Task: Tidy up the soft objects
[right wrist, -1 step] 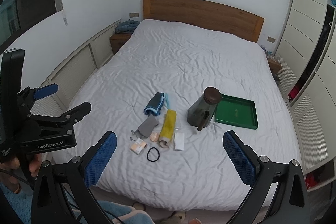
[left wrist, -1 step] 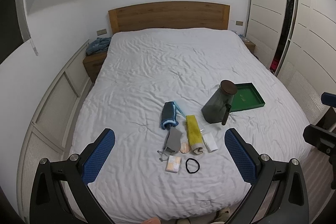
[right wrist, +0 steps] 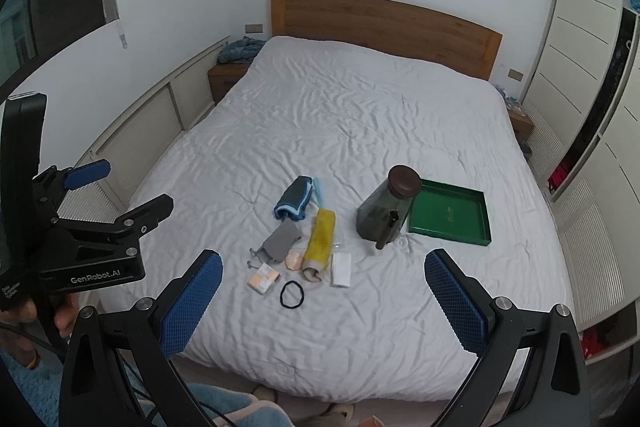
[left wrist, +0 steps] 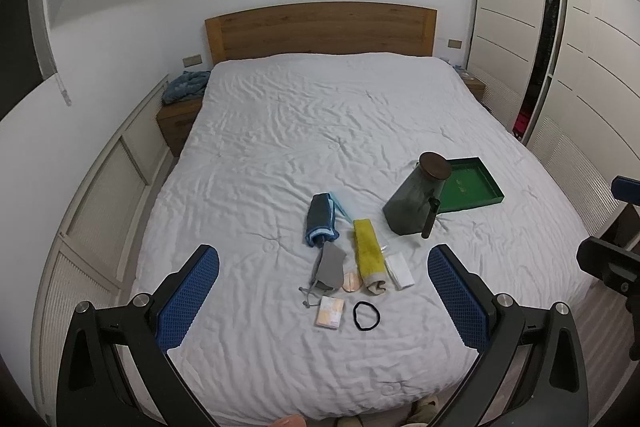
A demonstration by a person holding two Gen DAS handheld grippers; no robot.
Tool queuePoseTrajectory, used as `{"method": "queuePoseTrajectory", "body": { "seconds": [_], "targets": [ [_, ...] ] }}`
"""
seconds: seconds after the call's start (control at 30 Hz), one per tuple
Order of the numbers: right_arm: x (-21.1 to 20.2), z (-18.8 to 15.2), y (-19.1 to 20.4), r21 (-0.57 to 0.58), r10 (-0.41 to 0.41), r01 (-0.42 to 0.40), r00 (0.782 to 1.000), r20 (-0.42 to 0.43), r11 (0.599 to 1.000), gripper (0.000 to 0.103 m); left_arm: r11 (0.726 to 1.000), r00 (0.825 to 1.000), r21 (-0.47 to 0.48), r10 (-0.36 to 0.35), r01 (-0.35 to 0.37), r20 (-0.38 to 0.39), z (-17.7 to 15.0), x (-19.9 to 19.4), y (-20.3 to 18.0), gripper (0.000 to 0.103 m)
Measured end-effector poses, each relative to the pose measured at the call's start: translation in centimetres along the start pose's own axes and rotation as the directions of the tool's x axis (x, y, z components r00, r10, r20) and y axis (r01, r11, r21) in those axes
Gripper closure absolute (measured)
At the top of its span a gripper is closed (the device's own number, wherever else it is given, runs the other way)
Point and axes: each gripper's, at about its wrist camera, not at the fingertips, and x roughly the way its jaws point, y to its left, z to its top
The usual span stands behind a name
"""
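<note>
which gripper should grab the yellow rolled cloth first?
Probably the right gripper: the yellow rolled cloth lies centred between its open jaws. The left gripper is open too, but the cloth sits off toward its right jaw. Close call.

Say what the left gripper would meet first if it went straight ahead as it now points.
Probably the small items on the white bedcover: the left gripper, fingers open, frames the grey pouch and yellow roll. Depth is unclear; it is well short of them.

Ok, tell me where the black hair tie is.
The black hair tie lies on the bed's near edge, right of the small packet, just below the yellow roll.
</note>
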Motion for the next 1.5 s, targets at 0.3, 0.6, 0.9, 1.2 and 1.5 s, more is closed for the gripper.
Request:
{"method": "queuePoseTrajectory", "body": {
  "seconds": [0.3,0.6,0.9,1.2,1.5],
  "targets": [
    [3.7,1.3,0.6,-0.021,-0.003,0.002,0.999,-0.043,1.000,0.000,1.000,1.000,-0.014,-0.007,0.007,-0.030,0.7,2.6,0.4,0.001],
    [9.6,3.1,-4.7,-0.068,0.100,-0.104,0.993,-0.063,0.992,0.000,0.995,0.994,-0.053,0.081,-0.085,-0.075,2.2,6.1,-1.9,0.001],
    [17.1,4.2,-9.6,-0.146,0.165,-0.176,0.983,-0.084,0.973,0.000,0.983,0.978,-0.082,0.151,-0.164,-0.142,3.6,11.2,-4.3,0.001],
    [27.2,5.8,-9.4,-0.110,0.195,-0.211,0.970,-0.144,0.971,0.000,0.981,0.967,-0.097,0.147,-0.170,-0.206,3.2,17.9,-1.8,0.001],
    [43.0,4.3,-5.3,-0.036,0.203,-0.214,0.961,-0.186,0.976,0.000,0.992,0.954,-0.047,0.103,-0.121,-0.280,-0.4,31.0,3.0,0.001]
  ]
}}
